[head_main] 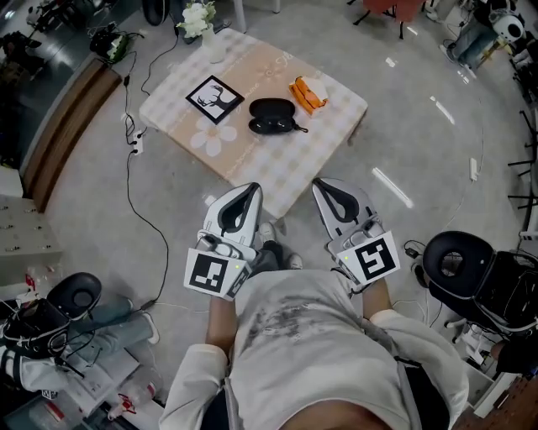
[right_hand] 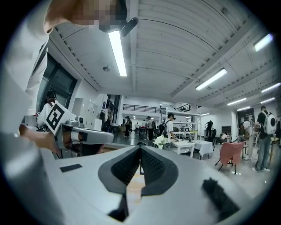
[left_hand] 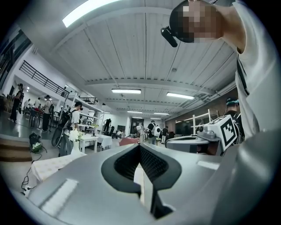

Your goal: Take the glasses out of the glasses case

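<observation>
A black glasses case (head_main: 271, 115) lies closed on the low table (head_main: 319, 151) ahead of me, a dark strap trailing off its right end. The glasses do not show. My left gripper (head_main: 249, 188) and right gripper (head_main: 322, 186) are held side by side near my chest, short of the table's near corner and well away from the case. Both point level across the room, so neither gripper view shows the case. The left gripper (left_hand: 139, 145) is shut with nothing in it. Likewise the right gripper (right_hand: 140, 146) is shut and empty.
On the table also stand a framed deer picture (head_main: 214, 99), an orange object (head_main: 308, 92) and a vase of white flowers (head_main: 200, 23). A cable (head_main: 139, 210) runs over the floor at left. A black chair (head_main: 458, 260) stands at right. Several people stand far off.
</observation>
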A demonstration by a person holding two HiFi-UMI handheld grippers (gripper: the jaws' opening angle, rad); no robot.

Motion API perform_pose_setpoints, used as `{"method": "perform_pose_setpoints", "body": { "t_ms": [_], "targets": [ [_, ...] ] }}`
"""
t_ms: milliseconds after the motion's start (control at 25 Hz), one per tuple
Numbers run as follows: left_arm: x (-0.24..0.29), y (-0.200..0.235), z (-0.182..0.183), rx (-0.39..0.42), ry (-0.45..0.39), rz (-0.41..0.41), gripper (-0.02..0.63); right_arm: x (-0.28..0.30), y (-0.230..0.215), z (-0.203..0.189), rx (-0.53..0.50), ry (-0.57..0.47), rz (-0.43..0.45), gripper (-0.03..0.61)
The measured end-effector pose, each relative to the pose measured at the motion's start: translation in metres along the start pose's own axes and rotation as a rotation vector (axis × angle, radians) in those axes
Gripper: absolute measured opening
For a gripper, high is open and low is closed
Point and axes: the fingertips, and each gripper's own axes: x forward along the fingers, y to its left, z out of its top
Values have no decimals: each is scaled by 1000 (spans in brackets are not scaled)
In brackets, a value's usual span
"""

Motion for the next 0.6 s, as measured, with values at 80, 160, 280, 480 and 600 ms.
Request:
{"method": "perform_pose_setpoints", "body": {
  "t_ms": [80,160,280,480,600],
  "targets": [
    [4,8,-1,-3,5,-3,8,8,-2,-1,1,5,-1,17],
    [8,15,-3,-11,19,-3,8,17,-5,-2,2,9,-1,17],
    [14,28,-3,-10,15,-5,8,29,-10,-3,-7,14,-3,17],
    [24,48,-4,-10,12,-11,8,50,-15,-6,2,23,-9,17],
    [28,58,-3,-9,12,-15,8,62,-16,-6,2,29,-8,17]
  ]
}}
